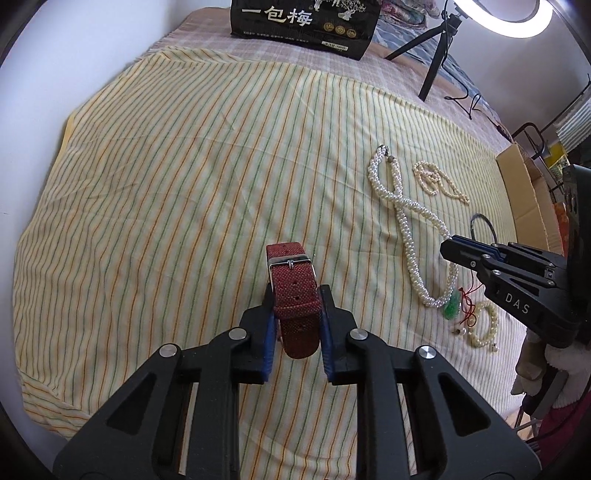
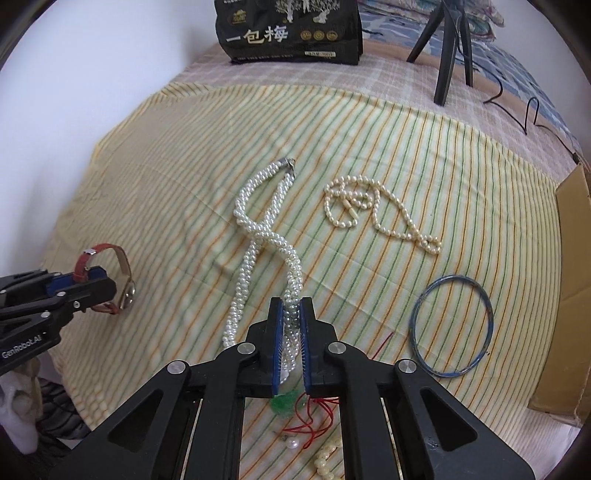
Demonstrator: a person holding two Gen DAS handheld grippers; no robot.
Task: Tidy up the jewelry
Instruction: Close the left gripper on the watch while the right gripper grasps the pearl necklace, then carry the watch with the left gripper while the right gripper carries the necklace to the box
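My left gripper (image 1: 297, 291) is shut on a red woven watch (image 1: 291, 275), its blue pads pressing the strap's two sides just above the striped cloth (image 1: 184, 166). The right wrist view shows this watch (image 2: 125, 284) upright in the left gripper (image 2: 107, 280) at the far left. My right gripper (image 2: 291, 302) is shut on the near end of a thick twisted white pearl necklace (image 2: 258, 236), which lies in a crossed loop on the cloth. Seen from the left, the right gripper (image 1: 448, 247) pinches that pearl necklace (image 1: 402, 221).
A thin cream pearl strand (image 2: 384, 206), a blue bangle (image 2: 452, 325), a green pendant on red cord (image 2: 282, 402) and a cream bead bracelet (image 1: 487, 325) lie nearby. A black bag (image 1: 303, 26) and tripod (image 1: 436, 55) stand behind. A cardboard box (image 2: 569, 295) is at right.
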